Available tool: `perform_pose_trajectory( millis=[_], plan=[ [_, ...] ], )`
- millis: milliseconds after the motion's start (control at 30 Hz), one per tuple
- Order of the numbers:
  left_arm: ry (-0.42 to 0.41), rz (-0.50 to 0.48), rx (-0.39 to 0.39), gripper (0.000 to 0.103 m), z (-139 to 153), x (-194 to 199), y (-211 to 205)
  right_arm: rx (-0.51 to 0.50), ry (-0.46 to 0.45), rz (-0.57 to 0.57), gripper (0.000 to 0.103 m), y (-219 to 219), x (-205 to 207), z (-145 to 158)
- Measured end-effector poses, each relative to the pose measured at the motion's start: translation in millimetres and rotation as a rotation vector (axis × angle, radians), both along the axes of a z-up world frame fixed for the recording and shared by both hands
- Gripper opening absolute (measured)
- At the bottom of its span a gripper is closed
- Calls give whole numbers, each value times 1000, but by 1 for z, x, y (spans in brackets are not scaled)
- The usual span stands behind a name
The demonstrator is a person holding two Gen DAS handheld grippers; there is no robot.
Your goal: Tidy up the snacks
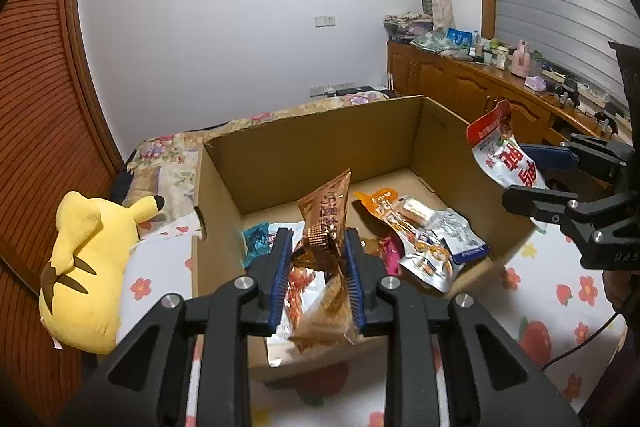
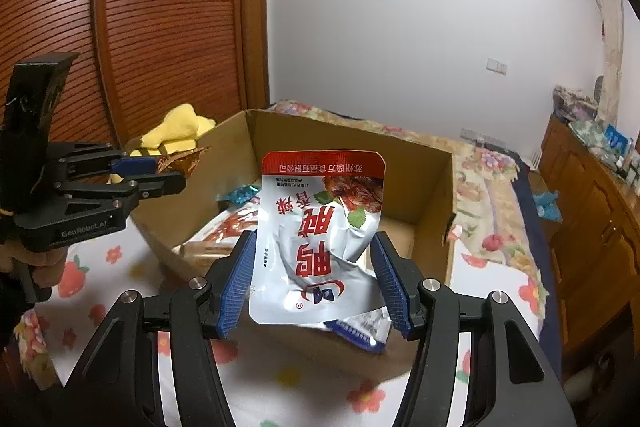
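A cardboard box (image 1: 312,139) sits on the bed and holds several snack packets (image 1: 416,239). My left gripper (image 1: 318,247) is shut on a brown snack packet (image 1: 324,227), held over the box's near edge; it also shows at the left in the right wrist view (image 2: 160,173). My right gripper (image 2: 314,275) is shut on a silver and red pouch (image 2: 320,235) above the box (image 2: 352,147); it shows in the left wrist view (image 1: 536,171) at the box's right wall, with the pouch (image 1: 500,151).
A yellow plush toy (image 1: 88,267) lies left of the box. The bed sheet (image 1: 540,307) has a fruit print. A wooden cabinet (image 1: 460,83) with clutter runs along the right. A slatted wooden wardrobe (image 2: 168,27) stands on the left.
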State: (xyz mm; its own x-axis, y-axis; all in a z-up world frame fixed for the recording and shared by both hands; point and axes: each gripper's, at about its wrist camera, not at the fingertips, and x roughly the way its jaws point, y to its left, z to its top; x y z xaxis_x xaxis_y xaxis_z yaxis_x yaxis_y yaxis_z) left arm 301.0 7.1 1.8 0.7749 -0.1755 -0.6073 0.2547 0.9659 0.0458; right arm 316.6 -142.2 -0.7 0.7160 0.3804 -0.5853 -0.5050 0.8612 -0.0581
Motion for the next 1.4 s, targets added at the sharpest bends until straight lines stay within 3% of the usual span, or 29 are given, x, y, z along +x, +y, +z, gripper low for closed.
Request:
perform_pose_trajectory(
  millis=[333,733,967,1400],
  plan=[
    [22,2,0,31,-13,26,-7,-1,60,8,60,15,36,-7],
    [9,31,-5,35,-14,26,2,-25,112,7,62,23,57,-22],
    [6,33,3,37,-16,21,1,-21,94,-18,69,23,54,-22],
    [-31,27,-13,43,-4,-19,-3,-2,49,-56,69,8,14,-7]
  ],
)
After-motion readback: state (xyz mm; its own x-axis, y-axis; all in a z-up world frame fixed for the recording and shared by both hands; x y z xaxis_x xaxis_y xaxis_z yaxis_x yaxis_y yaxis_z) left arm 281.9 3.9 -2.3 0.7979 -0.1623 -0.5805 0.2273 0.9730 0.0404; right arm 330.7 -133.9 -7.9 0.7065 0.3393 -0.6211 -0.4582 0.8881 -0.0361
